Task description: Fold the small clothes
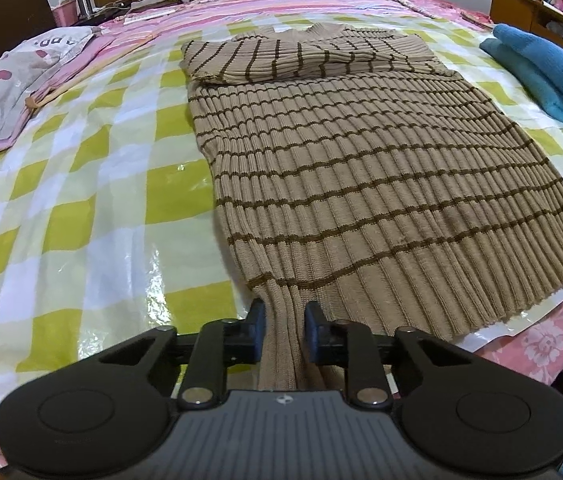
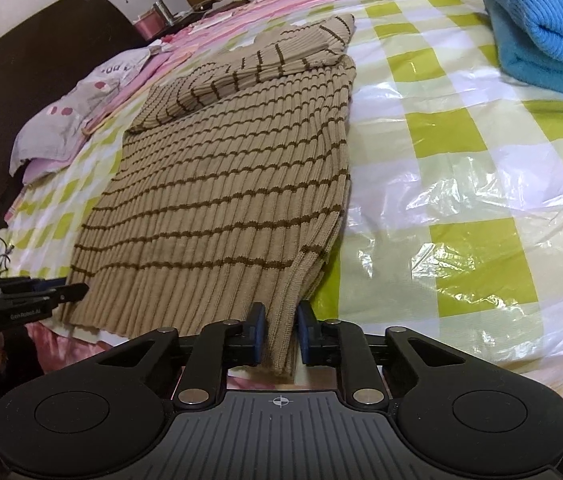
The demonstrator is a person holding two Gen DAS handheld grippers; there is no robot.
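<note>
2 grippers hold the near hem of 1 sweater [image 1: 361,152], which lies flat on the checked plastic sheet [image 1: 93,184] spread over the bed [image 1: 553,344]. The sweater is tan ribbed knit with thin brown stripes, its sleeves [image 1: 301,60] already folded across the chest at the far end, its hem at the near edge of the sheet.

The left gripper [image 1: 284,316] has its jaws closed down on a bunched pleat of the hem at the near left corner, with only the thickness of the knit between them. The right gripper [image 2: 280,316] pinches the near right corner in the same way, and there the cloth hangs a little past the jaws toward the camera. In the right wrist view the left gripper [image 2: 61,294] shows at the far left, level with the hem.

The step in hand looks like carrying the hem up and over toward the collar [image 1: 293,31] to halve the body. To do it well, I judge that both corners should rise together and stay the same width apart, so the hem stays taut and straight. Ribbed knit stretches and sags, so a slow, low arc should keep the middle from drooping. The glossy sheet looks slippery, so dragging could slide the whole sweater.

A folded blue garment [image 2: 541,28] sits on the right, well apart from the sweater, and a pillow [image 1: 13,84] lies far left; both seem clear of the fold.
</note>
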